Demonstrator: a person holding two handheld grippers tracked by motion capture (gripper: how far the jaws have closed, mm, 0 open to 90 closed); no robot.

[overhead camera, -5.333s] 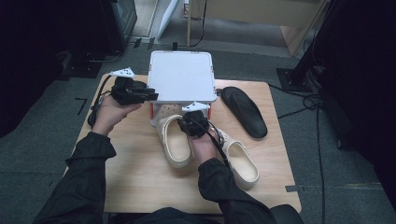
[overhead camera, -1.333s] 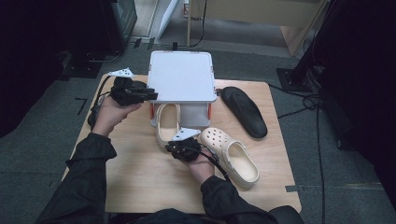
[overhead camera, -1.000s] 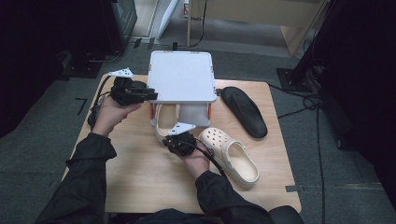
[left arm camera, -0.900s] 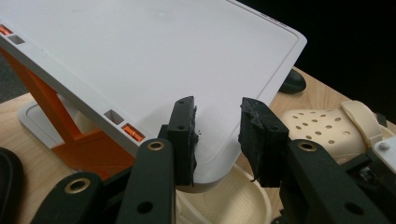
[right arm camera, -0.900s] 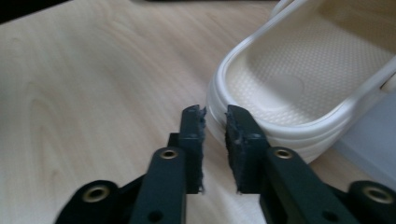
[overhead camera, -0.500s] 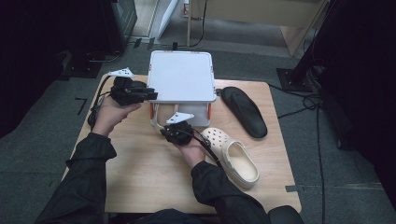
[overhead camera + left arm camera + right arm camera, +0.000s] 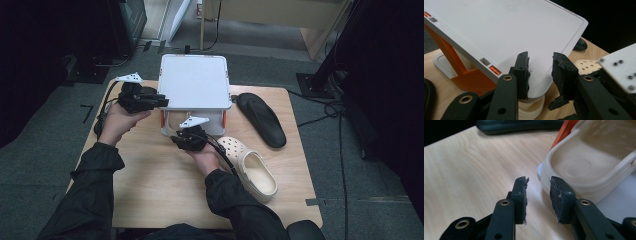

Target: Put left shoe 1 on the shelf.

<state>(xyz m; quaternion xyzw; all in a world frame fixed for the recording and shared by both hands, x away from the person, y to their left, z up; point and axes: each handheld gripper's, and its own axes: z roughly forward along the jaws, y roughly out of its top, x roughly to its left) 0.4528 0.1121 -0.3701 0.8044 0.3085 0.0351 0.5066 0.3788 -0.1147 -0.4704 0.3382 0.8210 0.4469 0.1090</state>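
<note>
Clog (image 7: 584, 167) heel under rack, clear in right gripper view; right hand-held gripper (image 7: 538, 192) spread, empty.

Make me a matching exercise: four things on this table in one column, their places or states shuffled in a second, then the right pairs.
Things:
1. cream clog
2. second cream clog
3. black insole
4. left gripper

Places or states:
A. at the white rack's top shelf corner
B. lying to the right of the rack
C. heel sticking out from under the rack's top shelf
D. on the bare tabletop, in front of the rack and to its right

Pairs: 1-D, 2-C, 3-B, 4-A
</note>
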